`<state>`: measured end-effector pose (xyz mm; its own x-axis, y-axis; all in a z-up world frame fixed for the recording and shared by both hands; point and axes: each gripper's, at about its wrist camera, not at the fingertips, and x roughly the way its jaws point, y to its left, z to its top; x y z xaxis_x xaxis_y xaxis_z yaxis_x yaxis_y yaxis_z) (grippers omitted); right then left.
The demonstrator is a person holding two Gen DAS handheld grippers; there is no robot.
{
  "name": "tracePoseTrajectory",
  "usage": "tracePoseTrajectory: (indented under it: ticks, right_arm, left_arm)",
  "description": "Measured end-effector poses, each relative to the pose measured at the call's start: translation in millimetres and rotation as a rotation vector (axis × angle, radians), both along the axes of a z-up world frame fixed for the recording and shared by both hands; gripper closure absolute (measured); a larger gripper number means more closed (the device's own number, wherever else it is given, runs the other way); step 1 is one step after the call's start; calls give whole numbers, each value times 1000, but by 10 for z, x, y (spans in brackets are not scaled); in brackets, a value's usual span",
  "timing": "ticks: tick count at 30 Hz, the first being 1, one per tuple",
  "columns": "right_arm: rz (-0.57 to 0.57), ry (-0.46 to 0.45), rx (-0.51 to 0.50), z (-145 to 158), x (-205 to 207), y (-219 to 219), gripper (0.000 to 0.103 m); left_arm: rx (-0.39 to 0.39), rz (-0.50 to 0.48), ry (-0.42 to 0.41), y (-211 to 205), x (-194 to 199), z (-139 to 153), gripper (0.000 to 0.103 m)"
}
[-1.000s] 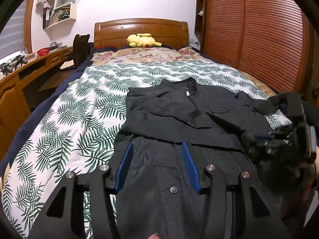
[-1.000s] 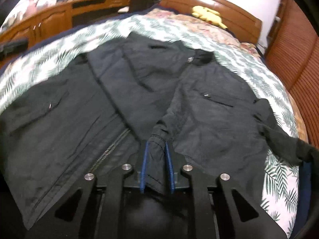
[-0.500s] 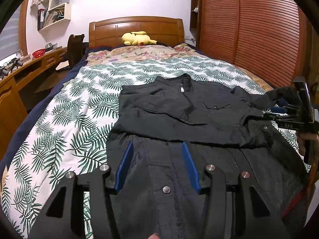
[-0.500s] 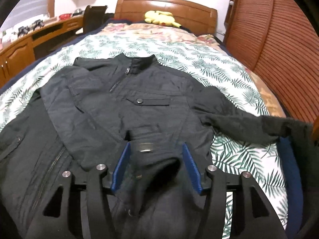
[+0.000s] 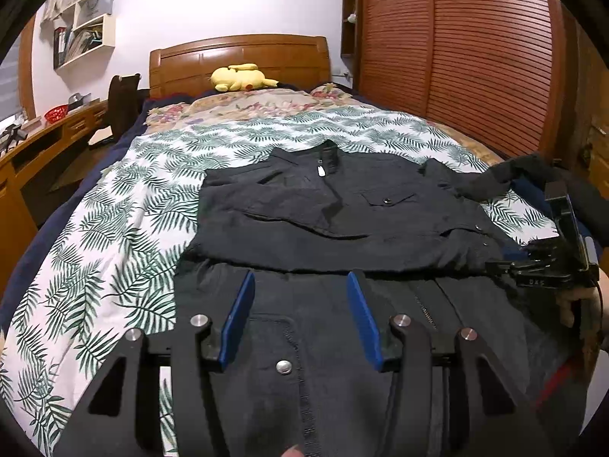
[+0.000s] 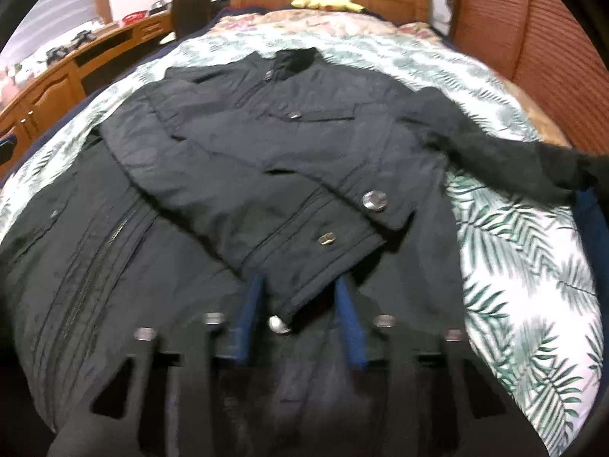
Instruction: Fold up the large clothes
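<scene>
jacket (image 5: pixel 342 221): lying flat on the bed (image 5: pixel 125 236), collar toward the headboard.
loose sleeve (image 6: pixel 506 156): trailing out to the right, nearer the right gripper.
right gripper (image 6: pixel 300 320): closing, folded cuff between its pads.
left gripper (image 5: pixel 300 320): hovering spread over the hem, gripping nothing.

One black jacket (image 5: pixel 342 228), one yellow plush toy (image 5: pixel 239 76), two tools (image 5: pixel 300 316).
</scene>
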<state>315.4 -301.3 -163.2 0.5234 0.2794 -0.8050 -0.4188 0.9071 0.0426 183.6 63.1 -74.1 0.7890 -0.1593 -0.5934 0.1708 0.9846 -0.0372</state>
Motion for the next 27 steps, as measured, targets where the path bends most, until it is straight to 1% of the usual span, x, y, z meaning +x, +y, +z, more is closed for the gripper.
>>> tracePoseTrajectory:
  ticks: [1,4,11,13,18,21,23,24,25,26,27]
  right_arm:
    - [11,0,-6,0,-10,24,95]
    - [47,-6,2,42,-69,81,99]
    - [111,-54,73,398,-375,174,100]
    - [133,-61,73,457,-484,223,100]
    - [144,-55,45,442,-628,305,100]
    - [136,-64,25,436,-639,299,99]
    - [126,-75,14,461,-625,270,94]
    - [117,-87,9,489,-623,248,86]
    - [112,-97,12,512,-608,224,73]
    - [104,-108,20,541,-592,194,65]
    - [95,-115,24,562,-584,165,51]
  left_arm:
    - [4,-5,2,-33,12,-11,53]
    - [12,-18,9,-113,44,-27,53]
    - [4,-46,-1,-240,74,6,53]
    - [2,-52,-2,-283,90,3,53]
    - [-12,-60,2,-336,125,-6,53]
    - [-38,-60,5,-376,171,-6,53]
    - [-60,-54,6,-398,218,-2,53]
    - [-71,-55,6,-407,244,1,53]
    - [-80,-54,7,-423,274,1,54]
    - [-86,-52,7,-440,304,0,54]
    - [-87,-51,7,-455,327,-3,53]
